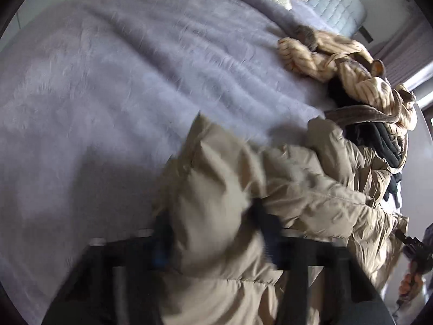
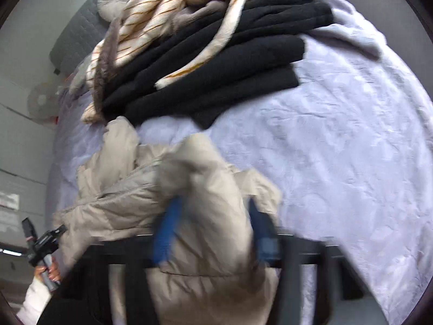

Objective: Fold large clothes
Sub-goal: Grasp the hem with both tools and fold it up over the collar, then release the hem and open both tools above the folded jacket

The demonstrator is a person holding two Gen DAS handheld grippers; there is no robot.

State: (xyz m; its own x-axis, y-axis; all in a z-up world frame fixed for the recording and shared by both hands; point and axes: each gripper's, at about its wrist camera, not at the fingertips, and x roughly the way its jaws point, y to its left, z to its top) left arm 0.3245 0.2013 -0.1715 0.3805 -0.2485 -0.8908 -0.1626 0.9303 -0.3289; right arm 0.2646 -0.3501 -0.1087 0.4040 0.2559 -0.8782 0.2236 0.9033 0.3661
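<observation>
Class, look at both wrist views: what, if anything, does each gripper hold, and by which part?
Both hold the beige puffer jacket. The left gripper and the right gripper each pinch a bunched fold of its quilted fabric; which part of the jacket cannot be told.

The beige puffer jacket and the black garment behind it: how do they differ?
The puffer jacket is beige, shiny and rumpled, gripped by both grippers; the black garment is dark, matte and lies in flat folds, untouched. A striped fleece drapes over the black one only. Both rest on the lavender bedspread.
</observation>
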